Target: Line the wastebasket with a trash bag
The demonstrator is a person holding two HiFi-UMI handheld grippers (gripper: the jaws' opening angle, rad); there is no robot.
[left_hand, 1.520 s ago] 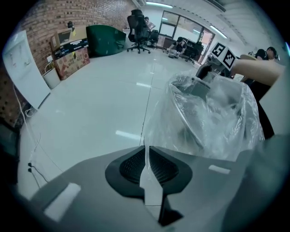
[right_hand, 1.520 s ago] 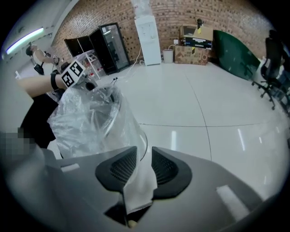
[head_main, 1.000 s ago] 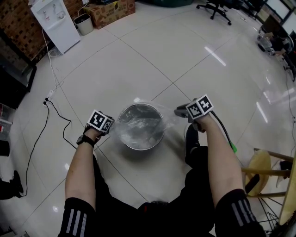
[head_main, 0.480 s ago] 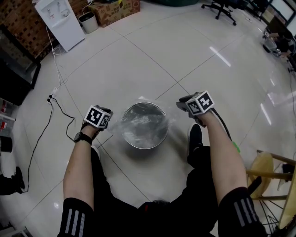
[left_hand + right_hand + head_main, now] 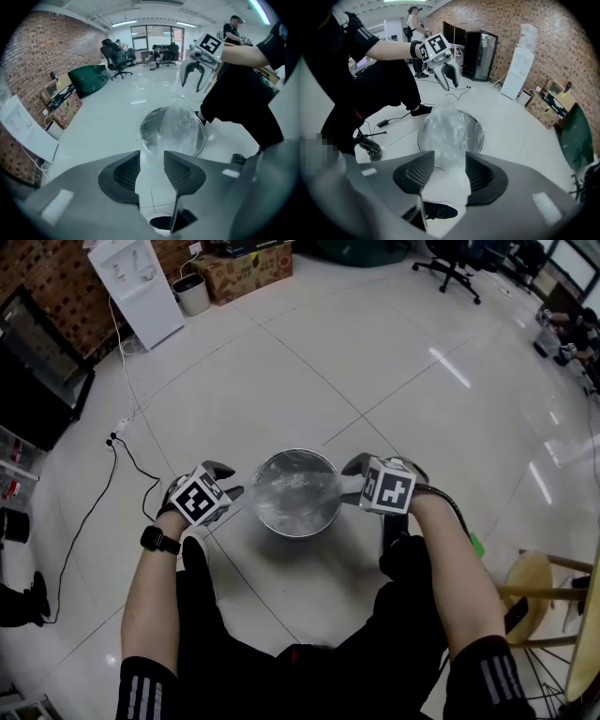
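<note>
A round metal wastebasket (image 5: 298,532) stands on the white tiled floor between my feet. A clear trash bag (image 5: 295,491) sits crumpled in its mouth. My left gripper (image 5: 228,479) hovers at the basket's left rim and my right gripper (image 5: 352,479) at its right rim, both pointing steeply down. Both sets of jaws have just been opening. In the left gripper view a strip of bag film (image 5: 176,126) runs up between the parted jaws of the left gripper (image 5: 151,157). In the right gripper view the film (image 5: 450,126) likewise lies loose between the right gripper's (image 5: 450,159) jaws.
A white water dispenser (image 5: 141,287), a small bin (image 5: 194,294) and a cardboard box (image 5: 248,259) stand at the far left. A black cable (image 5: 122,451) trails over the floor on the left. A wooden stool (image 5: 530,582) is at my right, and office chairs (image 5: 450,259) stand far off.
Both grippers rose, rolled and drew in toward the basket's rim. Their jaws now stand wider. The bag film, earlier stretched out past both sides of the rim, is now gathered over the basket.
</note>
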